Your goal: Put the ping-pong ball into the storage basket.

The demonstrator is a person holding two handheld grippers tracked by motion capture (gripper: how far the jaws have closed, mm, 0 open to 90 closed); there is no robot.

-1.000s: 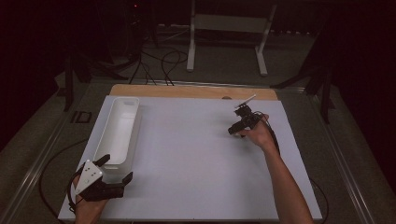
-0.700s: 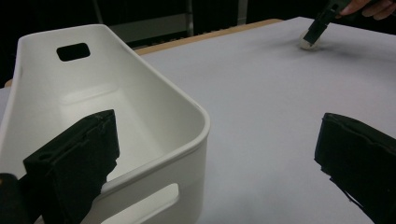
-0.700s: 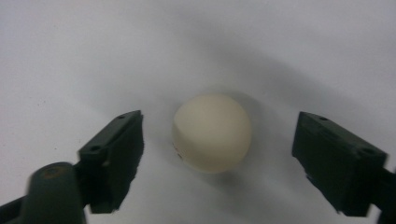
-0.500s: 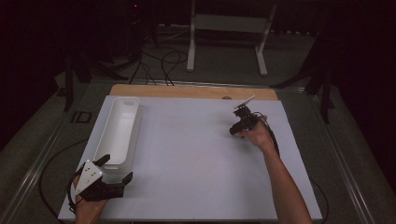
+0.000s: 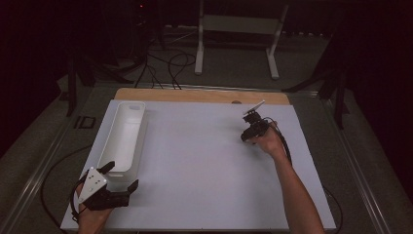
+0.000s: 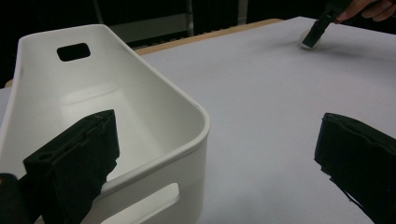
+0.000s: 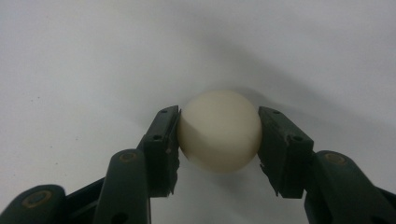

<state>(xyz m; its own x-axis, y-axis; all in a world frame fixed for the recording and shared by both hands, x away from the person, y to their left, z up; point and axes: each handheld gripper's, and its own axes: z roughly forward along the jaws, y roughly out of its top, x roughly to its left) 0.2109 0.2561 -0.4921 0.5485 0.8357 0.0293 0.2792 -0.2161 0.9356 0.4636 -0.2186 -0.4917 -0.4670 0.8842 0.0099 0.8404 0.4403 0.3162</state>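
Now we are clamping right gripper [image 7: 218, 135] on cream ball [image 7: 219, 130], resting on white table [image 5: 195, 161] | left gripper [image 5: 117, 183] gaping beside white bin [image 5: 122, 136] | both barely shifting since earlier.

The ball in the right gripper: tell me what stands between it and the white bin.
Nothing visible does. The ball sits between the right gripper's jaws on the table, and only bare surface lies between it and the white bin. The left gripper straddles the bin's near end.

Right gripper [image 7: 218, 140] jaws clamp cream ball [image 7: 219, 130] on white table [image 7: 93, 56].
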